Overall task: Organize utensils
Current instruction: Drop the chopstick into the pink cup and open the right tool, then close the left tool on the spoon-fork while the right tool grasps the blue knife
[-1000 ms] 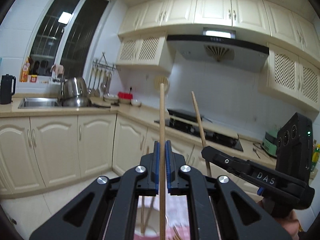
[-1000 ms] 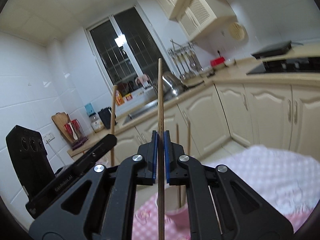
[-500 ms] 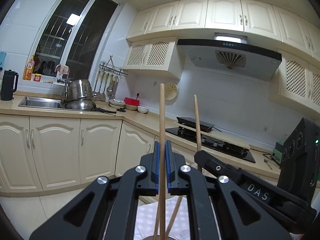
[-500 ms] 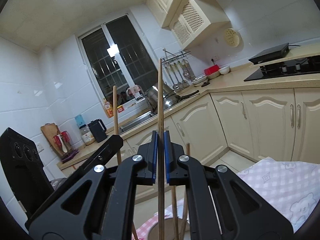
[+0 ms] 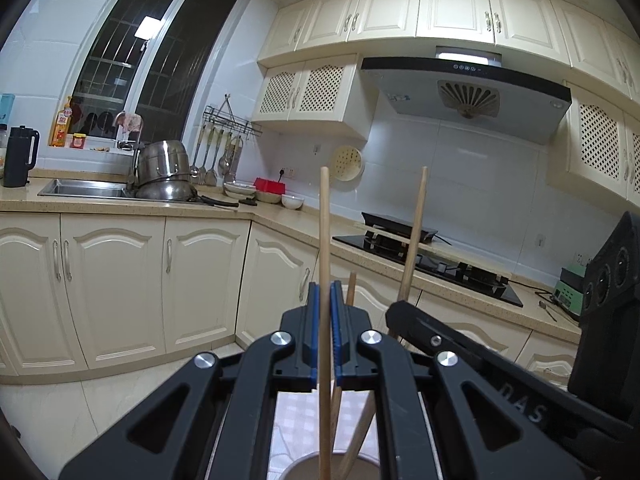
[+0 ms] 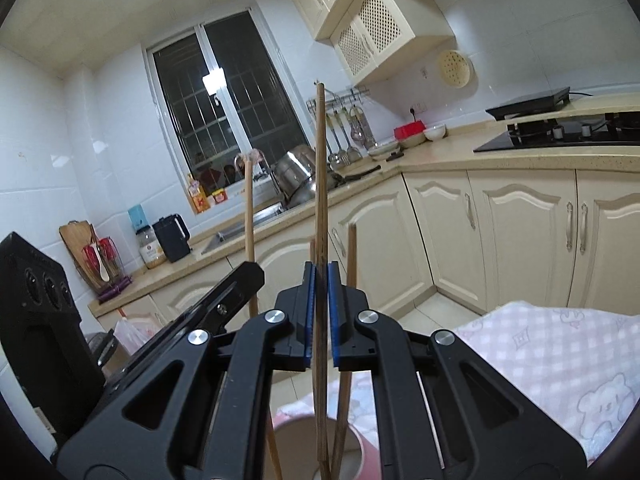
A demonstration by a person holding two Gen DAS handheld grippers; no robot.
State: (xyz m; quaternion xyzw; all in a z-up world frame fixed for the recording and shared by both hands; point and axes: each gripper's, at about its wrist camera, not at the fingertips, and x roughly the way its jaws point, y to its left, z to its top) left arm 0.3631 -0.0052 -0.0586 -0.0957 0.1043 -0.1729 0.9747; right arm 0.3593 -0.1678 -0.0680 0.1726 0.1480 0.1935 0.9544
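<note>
**Colleague:** Log entry, please. Where do things stand?

**Me:** Both claws are loaded. My left gripper [image 5: 325,292] is clenched on a pale chopstick [image 5: 324,220], and my right gripper [image 6: 320,272] is clenched on a dark chopstick [image 6: 320,160]. Each stick stands nearly upright between its blue pads. Both hang directly above the cup [image 6: 288,426], with their lower ends at or just inside its mouth. I cannot see how deep the tips reach.

**Colleague:** Anything in the cup already?

**Me:** Yes. Other chopsticks [image 6: 351,264] lean against its rim on the side away from me. The cup sits on a pink checked cloth [image 6: 540,360].

**Colleague:** So the step is the drop. How will you do it cleanly?

**Me:** My judgement:
- Lower each stick straight down over the cup until most of its length is below the rim, then let go. Released high, a stick could bounce off the bottom or tip out over the rim.
- Release one side at a time. The two claws sit close together above the cup, and their fingers could knock each other.
- Open the jaws only a little at first, so each stick slides down rather than swings.
- Keep both sticks on the near side of the cup, apart from the leaning ones, which they could jam against.
- Pull each claw up and clear of the cup afterwards, so it does not drag a stick back out.
</note>
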